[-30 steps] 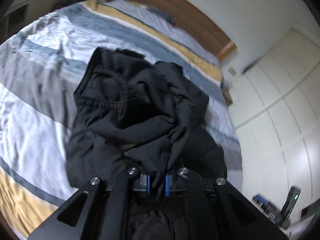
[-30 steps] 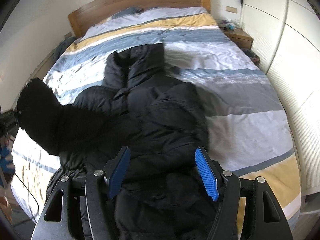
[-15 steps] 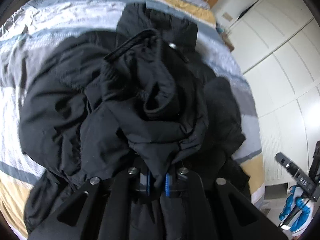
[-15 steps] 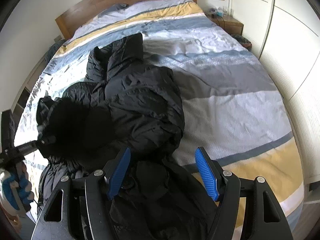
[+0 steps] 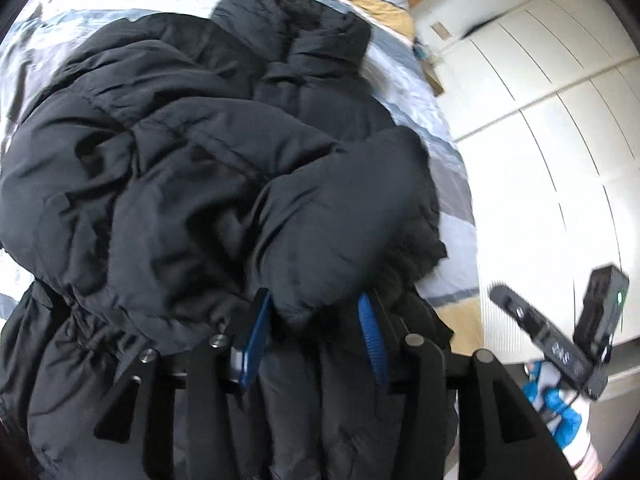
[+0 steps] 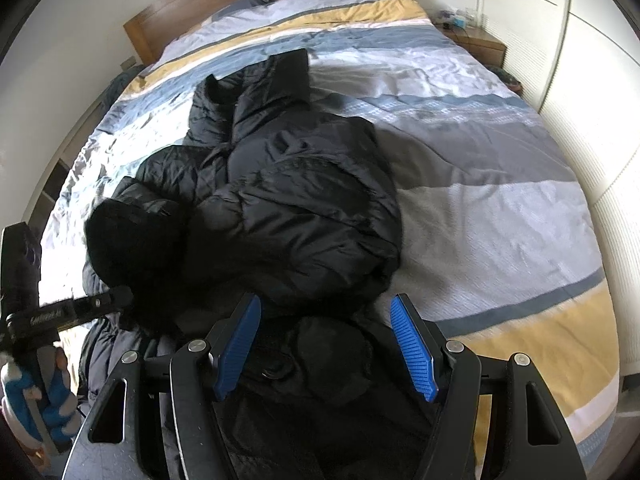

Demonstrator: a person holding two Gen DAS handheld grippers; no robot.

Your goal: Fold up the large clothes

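The black jacket (image 6: 288, 208) lies on the bed (image 6: 500, 208), bunched up just ahead of both grippers, collar end farthest from them. One sleeve (image 5: 344, 216) has been brought across the body and rests on top of the bulk. The left gripper (image 5: 316, 332) has just been opening: its blue pads stand apart with the cuff end of that sleeve between them, and whether they press on it any more I cannot tell for sure; it looks let go. The right gripper (image 6: 326, 344) hangs above the near hem with its jaws wide and nothing in them.

So I'd say the fold is at an early stage: one sleeve in, roughly. The jacket is lumpy, not flat, and its outline is nowhere near a tidy rectangle. The other sleeve I can't pick out in the dark folds. Left to do, by my reckoning: smooth it, tuck the other side, then fold the hem toward the collar.
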